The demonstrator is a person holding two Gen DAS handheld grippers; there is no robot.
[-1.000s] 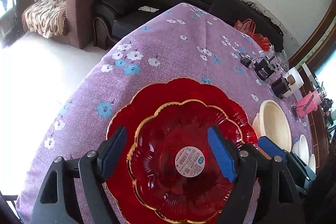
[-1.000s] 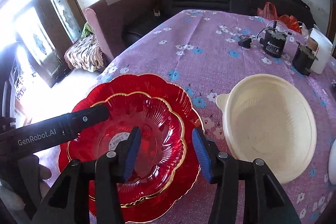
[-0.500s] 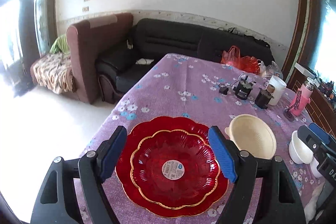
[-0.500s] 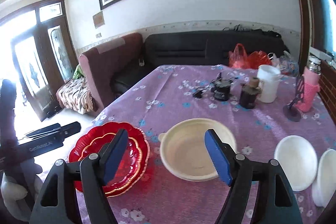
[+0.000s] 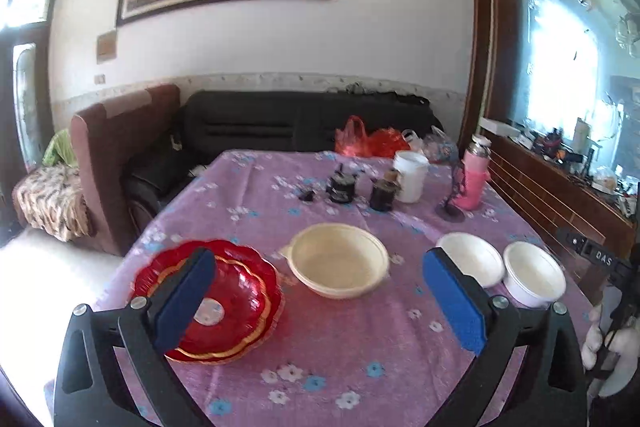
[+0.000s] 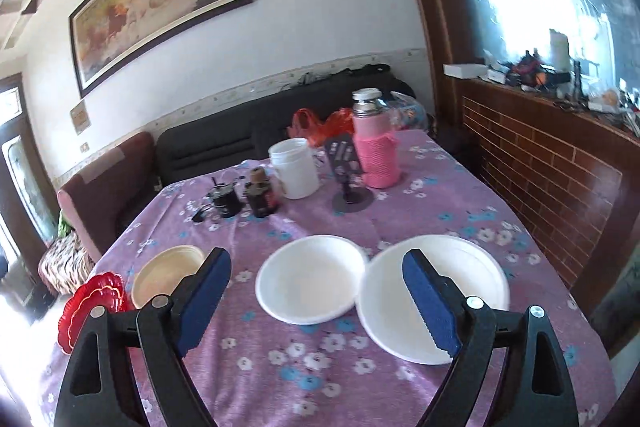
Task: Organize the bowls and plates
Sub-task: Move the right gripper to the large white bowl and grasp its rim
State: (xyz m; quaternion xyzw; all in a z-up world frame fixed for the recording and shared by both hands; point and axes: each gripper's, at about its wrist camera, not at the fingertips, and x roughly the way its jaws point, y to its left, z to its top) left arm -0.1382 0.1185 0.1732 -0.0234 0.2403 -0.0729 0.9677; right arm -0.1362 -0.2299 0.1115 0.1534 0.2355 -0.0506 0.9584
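Two red scalloped plates [image 5: 240,291] lie stacked at the table's near left; they also show in the right wrist view [image 6: 94,303]. A cream bowl [image 5: 338,265] sits beside them, and also shows in the right wrist view [image 6: 164,277]. Two white bowls [image 6: 310,279] [image 6: 434,291] stand side by side at the right, and also show in the left wrist view [image 5: 472,257] [image 5: 534,277]. My left gripper [image 5: 320,303] is open and empty, raised above the table. My right gripper [image 6: 316,303] is open and empty, above the white bowls.
On the purple flowered tablecloth [image 5: 360,347] at the far side stand a white jar [image 6: 294,169], a pink-sleeved flask [image 6: 376,147], a black stand [image 6: 352,187] and two small dark devices [image 6: 244,197]. A sofa and armchair lie behind; a brick-patterned sideboard [image 6: 540,163] runs along the right.
Both grippers have pulled back and risen from the red plates. The left view now takes in the whole table. The right gripper has swung right, over the white bowls.
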